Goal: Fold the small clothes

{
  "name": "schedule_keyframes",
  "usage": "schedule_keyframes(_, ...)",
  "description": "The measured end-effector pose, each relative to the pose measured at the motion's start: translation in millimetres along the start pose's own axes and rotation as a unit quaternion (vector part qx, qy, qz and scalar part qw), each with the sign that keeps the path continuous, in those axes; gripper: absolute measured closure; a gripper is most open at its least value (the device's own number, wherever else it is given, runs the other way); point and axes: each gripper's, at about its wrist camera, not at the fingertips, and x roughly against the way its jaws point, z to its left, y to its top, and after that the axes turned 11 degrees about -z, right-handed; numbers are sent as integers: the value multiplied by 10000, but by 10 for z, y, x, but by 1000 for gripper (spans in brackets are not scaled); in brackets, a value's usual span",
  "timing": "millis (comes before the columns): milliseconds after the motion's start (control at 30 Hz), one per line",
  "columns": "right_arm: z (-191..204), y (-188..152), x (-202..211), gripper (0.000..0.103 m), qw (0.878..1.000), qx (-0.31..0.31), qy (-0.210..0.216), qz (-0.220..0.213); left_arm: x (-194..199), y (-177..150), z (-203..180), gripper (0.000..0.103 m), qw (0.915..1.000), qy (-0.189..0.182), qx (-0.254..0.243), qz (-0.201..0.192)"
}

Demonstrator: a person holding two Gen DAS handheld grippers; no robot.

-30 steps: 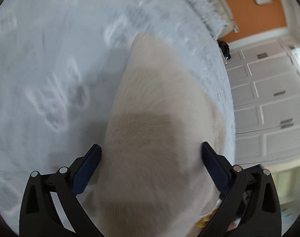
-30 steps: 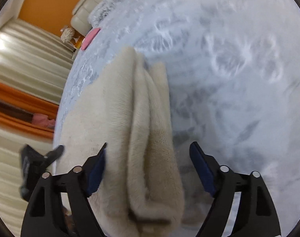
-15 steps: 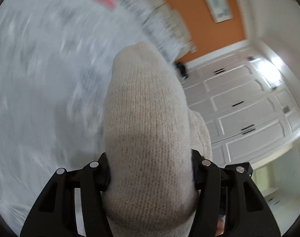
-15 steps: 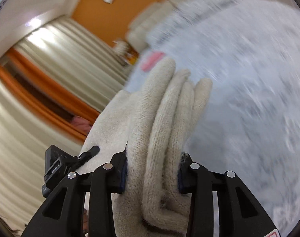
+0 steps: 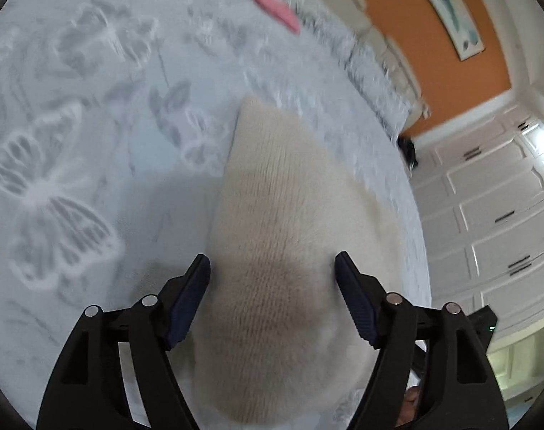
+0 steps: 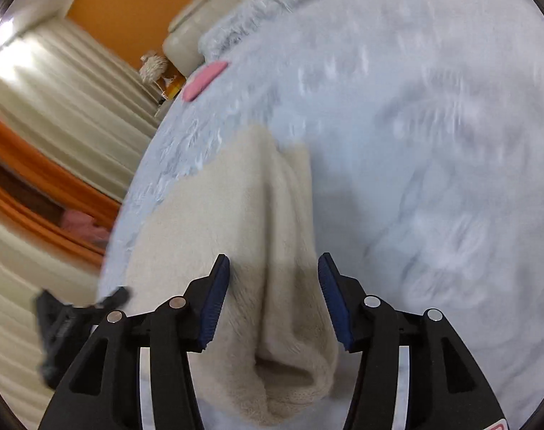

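One knit garment (image 5: 286,236), one pink item (image 5: 276,14)

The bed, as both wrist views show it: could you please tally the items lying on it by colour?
Cream: 1, the knitted garment, lying between the open left gripper and open right gripper.
Pink: 1, the pink item near the bedspread edge.
Total: 2.

Right hand-held gripper (image 6: 273,297) spread wide, cream knit garment (image 6: 250,251) bunched between fingers, pale blue bedspread (image 6: 433,143)
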Motion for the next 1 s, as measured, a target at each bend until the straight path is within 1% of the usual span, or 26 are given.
schedule_keyframes(33, 102, 85, 51, 50, 9996, 232, 41, -169, 81, 37, -72, 30, 9997, -40, -115, -206)
schedule_keyframes(67, 152, 129, 65, 47, 9992, 301, 74, -255, 137, 65, -154, 24, 9990, -137, -212, -375)
schedule_keyframes(100, 195, 185, 28, 46, 9991, 305, 125, -258, 195, 76, -267, 18, 9973, -319, -379, -543)
schedule_keyframes(167, 231, 204, -128, 46, 9996, 224, 149, 9, 201, 65, -414, 14, 9946, -461, -606, -706)
schedule_keyframes(200, 232, 143, -213, 46, 9995, 243, 111, 142, 208, 4, -481, 14, 9928, -452, -757, -807)
schedule_keyframes(267, 263, -5, -269, 46, 9983, 452, 29, 355, 153, -88, -583, 14, 9913, -322, -994, -796)
schedule_keyframes(300, 296, -64, -300, 46, 9970, 677, -36, 380, 122, -134, -604, 12, 9911, -276, -1072, -737)
schedule_keyframes(333, 329, -112, -311, 48, 9957, 843, -61, 368, 68, -144, -662, 12, 9900, -197, -1181, -750)
schedule_keyframes(367, 334, -112, -367, 65, 9944, 986, -94, 377, 53, -161, -687, 11, 9884, -133, -1282, -799)
schedule_keyframes(400, 335, -143, -402, 90, 9933, 1075, -124, 395, 46, -184, -714, 11, 9860, -46, -1427, -861)
schedule_keyframes(433, 368, -64, -392, 89, 9942, 1000, -1, 407, 40, -218, -727, 11, 9842, 41, -1527, -896)
schedule_keyframes(467, 422, 18, -347, 90, 9952, 919, 140, 309, -12, -216, -731, 11, 9827, 143, -1604, -910)
schedule_keyframes(500, 500, 101, -256, 91, 9953, 906, 310, 120, -27, -215, -711, 11, 9825, 176, -1612, -916)
schedule_keyframes(533, 627, 192, -108, 91, 9939, 977, 502, -99, -63, -185, -674, 11, 9830, 229, -1578, -914)
schedule_keyframes(600, 800, 268, 46, 91, 9888, 1278, 675, -376, -82, -154, -567, 11, 9858, 318, -1402, -864)
schedule_keyframes(633, 784, 251, 12, 91, 9882, 1351, 633, -354, -108, -123, -484, 11, 9890, 324, -1209, -793)
schedule_keyframes(667, 700, 208, -114, 91, 9892, 1391, 407, -228, -115, -118, -445, 11, 9903, 361, -1118, -749)
schedule_keyframes(700, 478, 94, -407, 91, 9905, 1362, -78, 149, -156, -100, -384, 11, 9915, 466, -1018, -663)
schedule_keyframes(733, 281, 6, -616, 90, 9913, 1187, -319, 464, -177, -103, -359, 11, 9918, 540, -988, -601)
schedule_keyframes(767, 97, -51, -693, 90, 9951, 797, -280, 519, -208, -111, -328, 11, 9920, 625, -961, -529)
schedule_keyframes(800, 45, -16, -631, 89, 9976, 537, -140, 418, -227, -116, -302, 11, 9923, 676, -918, -489)
schedule_keyframes(833, 95, 103, -511, 87, 9981, 483, -92, 374, -230, -119, -278, 11, 9927, 690, -868, -477)
schedule_keyframes(900, 268, 248, -258, 79, 9969, 709, -346, -79, -218, -114, -264, 11, 9925, 749, -839, -481)
schedule_keyframes(933, 383, 317, -104, 79, 9961, 765, -301, -323, -202, -108, -266, 11, 9922, 773, -829, -514)
schedule_keyframes(967, 492, 365, -3, 79, 9968, 704, 12, -371, -163, -86, -262, 11, 9917, 813, -789, -602)
schedule_keyframes(1000, 605, 386, 32, 80, 9970, 624, 372, -273, -95, -47, -251, 11, 9913, 816, -703, -754)
